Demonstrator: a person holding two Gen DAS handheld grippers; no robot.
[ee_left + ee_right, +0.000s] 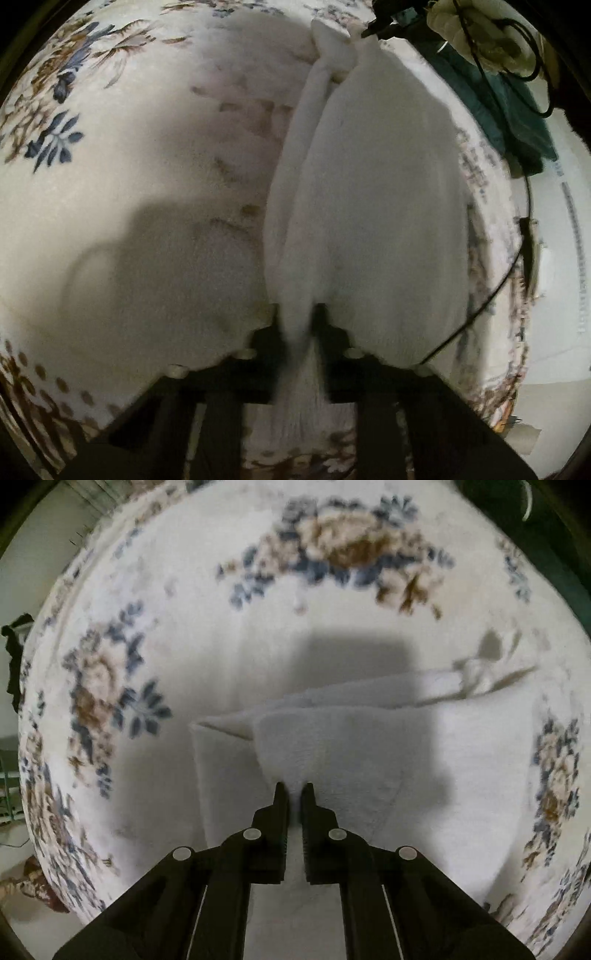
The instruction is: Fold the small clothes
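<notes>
A small white fleecy garment (373, 206) hangs stretched above a flowered cream rug (122, 155). My left gripper (301, 321) is shut on its near edge, cloth bunched between the fingers. At the garment's far end the other gripper's dark tip (380, 26) holds it. In the right wrist view the white garment (354, 746) lies partly folded, with layered edges to the left and a tie or strap (476, 672) at the right. My right gripper (293, 794) is shut on its near edge.
A dark green cloth (513, 107) and a cream bundle (480, 37) lie at the rug's far right, with black cables (517, 258) trailing. Bare floor (40, 565) shows beyond the rug's (258, 635) left edge, with a dark object (14, 657).
</notes>
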